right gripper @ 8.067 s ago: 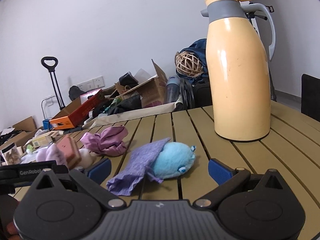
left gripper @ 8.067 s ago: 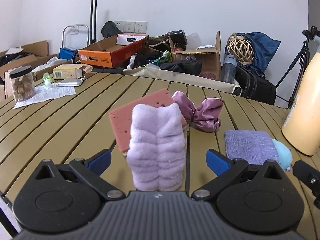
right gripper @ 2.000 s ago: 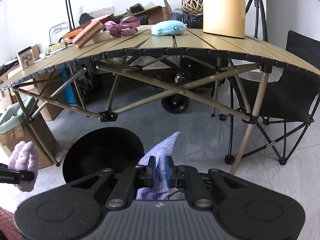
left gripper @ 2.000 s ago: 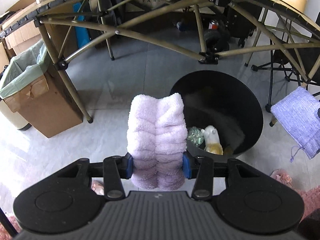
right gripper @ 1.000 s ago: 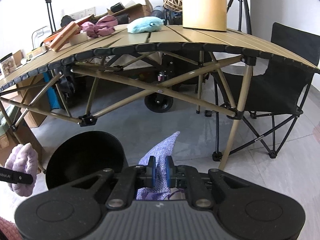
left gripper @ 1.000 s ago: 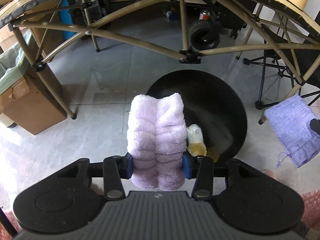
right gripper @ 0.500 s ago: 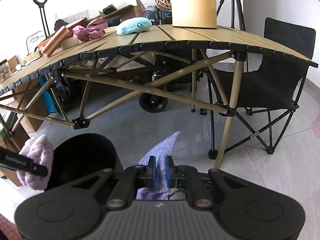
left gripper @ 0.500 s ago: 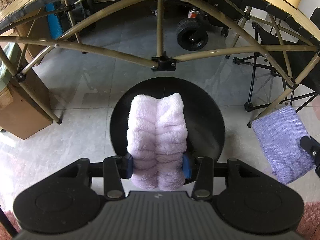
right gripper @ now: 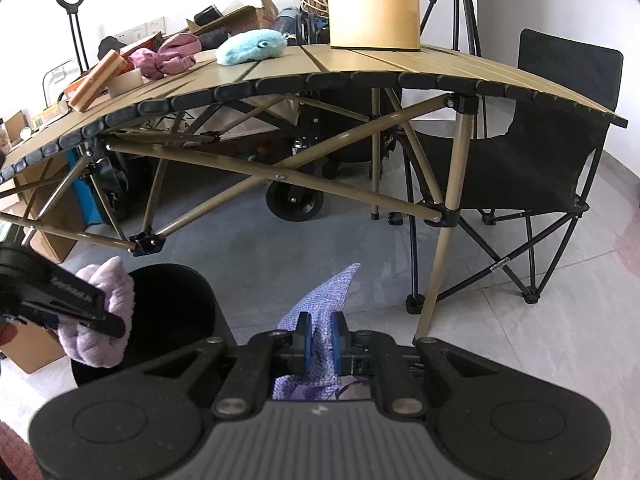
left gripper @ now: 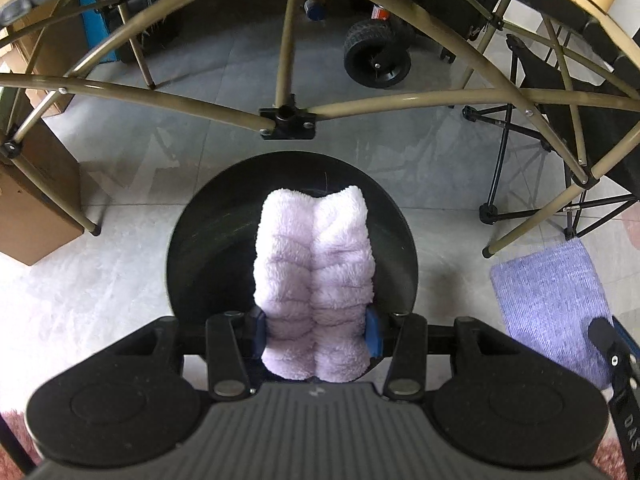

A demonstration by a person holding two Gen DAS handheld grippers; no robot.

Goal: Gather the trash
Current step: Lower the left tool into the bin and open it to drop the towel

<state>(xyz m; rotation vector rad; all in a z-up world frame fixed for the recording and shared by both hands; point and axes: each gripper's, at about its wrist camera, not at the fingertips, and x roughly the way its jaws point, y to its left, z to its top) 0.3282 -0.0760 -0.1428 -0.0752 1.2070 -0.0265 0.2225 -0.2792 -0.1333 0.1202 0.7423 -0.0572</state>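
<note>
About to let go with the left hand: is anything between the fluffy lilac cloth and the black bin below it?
Nothing visible. The fluffy lilac cloth, held in the left gripper, hangs over the black bin's open mouth; the table frame stands farther back.

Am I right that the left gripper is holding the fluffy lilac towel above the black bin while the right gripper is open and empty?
Not quite: the right gripper is shut on the purple knitted cloth, as the right wrist view shows. The rest holds: the left gripper holds the fluffy lilac towel above the black bin.
</note>
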